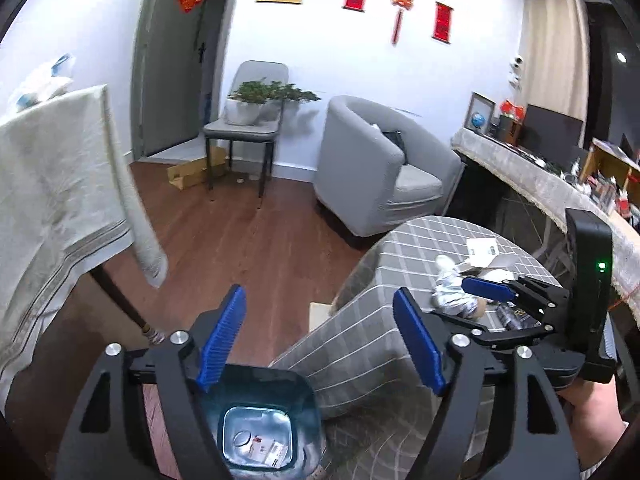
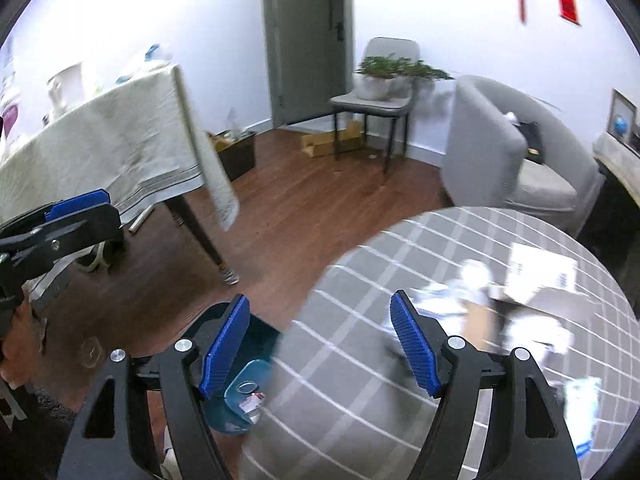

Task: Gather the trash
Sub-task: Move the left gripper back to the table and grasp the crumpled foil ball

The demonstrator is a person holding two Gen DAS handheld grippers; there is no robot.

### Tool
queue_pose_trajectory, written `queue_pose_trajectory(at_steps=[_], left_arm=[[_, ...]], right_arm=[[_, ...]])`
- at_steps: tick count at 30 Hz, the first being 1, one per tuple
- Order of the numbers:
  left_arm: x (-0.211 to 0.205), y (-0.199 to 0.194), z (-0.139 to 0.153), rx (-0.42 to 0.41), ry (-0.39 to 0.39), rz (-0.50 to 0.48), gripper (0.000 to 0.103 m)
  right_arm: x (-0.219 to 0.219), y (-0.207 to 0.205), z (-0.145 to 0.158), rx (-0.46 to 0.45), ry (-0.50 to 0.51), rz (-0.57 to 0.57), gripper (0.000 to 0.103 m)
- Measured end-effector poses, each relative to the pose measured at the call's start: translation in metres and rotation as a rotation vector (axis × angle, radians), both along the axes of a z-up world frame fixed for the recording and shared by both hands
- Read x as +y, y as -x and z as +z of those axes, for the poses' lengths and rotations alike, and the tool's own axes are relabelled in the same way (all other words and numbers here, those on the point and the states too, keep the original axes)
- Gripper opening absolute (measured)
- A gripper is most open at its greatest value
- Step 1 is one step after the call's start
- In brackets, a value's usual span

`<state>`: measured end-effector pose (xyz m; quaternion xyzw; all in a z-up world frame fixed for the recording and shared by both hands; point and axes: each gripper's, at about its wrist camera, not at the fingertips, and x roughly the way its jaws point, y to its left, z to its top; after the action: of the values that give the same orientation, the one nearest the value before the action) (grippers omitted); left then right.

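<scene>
A teal trash bin (image 1: 260,428) stands on the floor against the round table and holds a few scraps. My left gripper (image 1: 320,292) hangs open just above the bin with nothing between its blue pads. On the table's grey checked cloth (image 1: 384,272) lie a crumpled silver wrapper (image 1: 450,294), a white paper (image 1: 482,250) and other litter. My right gripper (image 2: 319,298) is open and empty over the table's near edge, with the blurred litter (image 2: 480,300) ahead of it and the bin (image 2: 244,396) at lower left. The left gripper (image 2: 92,216) shows at the left edge.
A table with a cream cloth (image 1: 60,184) stands to the left, one leg (image 1: 120,300) near the bin. Behind are a grey armchair (image 1: 384,168), a chair with a potted plant (image 1: 248,120), cardboard on the wood floor (image 1: 192,172) and a cluttered shelf (image 1: 560,184).
</scene>
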<state>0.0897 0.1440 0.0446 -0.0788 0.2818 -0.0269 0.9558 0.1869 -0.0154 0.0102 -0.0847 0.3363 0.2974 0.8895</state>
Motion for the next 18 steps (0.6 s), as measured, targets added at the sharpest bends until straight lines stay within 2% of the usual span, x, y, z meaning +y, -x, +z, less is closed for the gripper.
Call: queue_pose_trajectory(at_steps=[2, 7, 10, 14, 18], left_arm=[[-0.016, -0.014, 0.000, 0.026, -0.001, -0.039, 0.079], [-0.058, -0.041, -0.005, 0.028, -0.028, -0.107, 0.079], [-0.080, -0.055, -0.014, 0.040, -0.058, -0.149, 0.079], [-0.097, -0.068, -0.029, 0.066, -0.061, -0.186, 0.079], [-0.113, -0.079, -0.045, 0.090, -0.099, -0.215, 0.079]], right_arm=[[-0.015, -0.002, 0.000, 0.004, -0.015, -0.032, 0.074], [-0.054, -0.008, -0.005, 0.026, -0.036, -0.093, 0.074], [-0.075, -0.011, -0.009, 0.045, -0.053, -0.127, 0.074], [-0.093, -0.013, -0.013, 0.054, -0.056, -0.167, 0.074], [-0.104, -0.010, -0.018, 0.070, -0.032, -0.153, 0.074]])
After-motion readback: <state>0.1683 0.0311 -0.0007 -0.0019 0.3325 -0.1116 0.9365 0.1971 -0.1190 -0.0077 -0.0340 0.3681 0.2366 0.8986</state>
